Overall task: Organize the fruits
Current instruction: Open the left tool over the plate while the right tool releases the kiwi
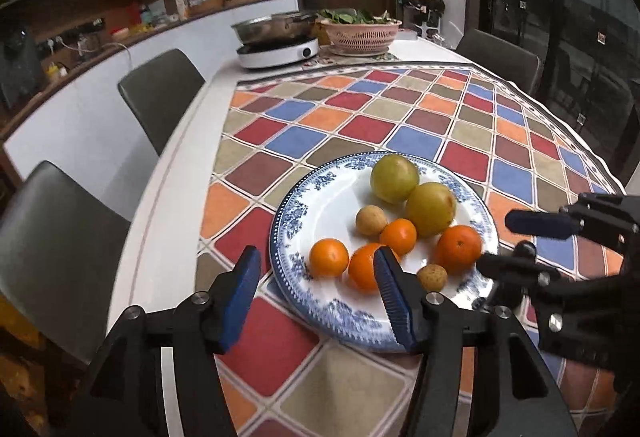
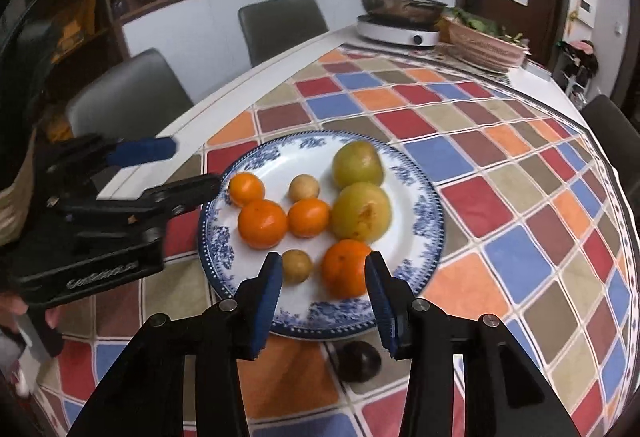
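Note:
A blue-and-white plate (image 1: 296, 213) (image 2: 424, 213) on the checkered tablecloth holds several fruits: two green ones (image 1: 394, 177) (image 2: 357, 164), several oranges (image 1: 329, 257) (image 2: 262, 223) and two small tan fruits (image 1: 371, 220) (image 2: 304, 187). My left gripper (image 1: 320, 273) is open and empty over the plate's near left rim; it also shows in the right wrist view (image 2: 188, 165). My right gripper (image 2: 323, 279) is open just above an orange (image 2: 345, 273) and a tan fruit (image 2: 297, 265); it also shows in the left wrist view (image 1: 500, 241).
A dark round object (image 2: 358, 361) lies on the cloth just below the plate. At the table's far end stand an induction cooker with a metal pot (image 1: 276, 45) and a pink basket of greens (image 1: 360, 33). Grey chairs (image 1: 160, 93) line the left side.

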`<state>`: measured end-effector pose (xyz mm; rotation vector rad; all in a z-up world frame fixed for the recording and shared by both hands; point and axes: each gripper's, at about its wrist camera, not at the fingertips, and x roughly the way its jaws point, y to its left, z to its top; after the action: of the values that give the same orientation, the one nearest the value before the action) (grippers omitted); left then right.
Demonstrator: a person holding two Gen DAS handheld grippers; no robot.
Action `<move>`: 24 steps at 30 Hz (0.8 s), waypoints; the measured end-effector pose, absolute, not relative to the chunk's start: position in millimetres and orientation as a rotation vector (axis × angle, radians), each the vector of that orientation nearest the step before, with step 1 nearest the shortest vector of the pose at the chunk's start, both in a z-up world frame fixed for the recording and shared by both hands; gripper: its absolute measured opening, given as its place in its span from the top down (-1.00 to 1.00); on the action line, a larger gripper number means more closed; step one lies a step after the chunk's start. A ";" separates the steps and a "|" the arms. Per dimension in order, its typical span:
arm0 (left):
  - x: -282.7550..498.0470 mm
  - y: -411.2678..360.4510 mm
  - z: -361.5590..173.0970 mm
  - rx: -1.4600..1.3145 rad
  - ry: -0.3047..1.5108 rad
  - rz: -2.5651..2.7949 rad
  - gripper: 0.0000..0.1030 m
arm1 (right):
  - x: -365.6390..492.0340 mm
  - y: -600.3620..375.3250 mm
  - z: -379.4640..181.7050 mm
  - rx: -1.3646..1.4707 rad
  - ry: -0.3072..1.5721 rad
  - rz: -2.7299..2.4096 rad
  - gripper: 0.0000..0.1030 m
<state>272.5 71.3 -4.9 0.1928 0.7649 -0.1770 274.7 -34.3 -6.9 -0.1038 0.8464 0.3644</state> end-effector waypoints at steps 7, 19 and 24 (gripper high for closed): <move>233.9 63.7 18.1 0.137 0.713 -0.168 -0.12 | 252.6 -53.7 8.3 -0.088 0.803 0.350 0.15; 191.7 37.9 33.9 0.113 0.662 -0.184 -0.12 | 214.4 -81.7 25.5 -0.077 0.760 0.343 0.15; 181.4 27.3 30.1 0.099 0.658 -0.199 -0.12 | 204.0 -95.1 21.2 -0.069 0.770 0.335 0.15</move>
<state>181.4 27.3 30.1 0.0985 0.6583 -0.1988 204.0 -95.1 21.2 -0.0695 0.7697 0.3345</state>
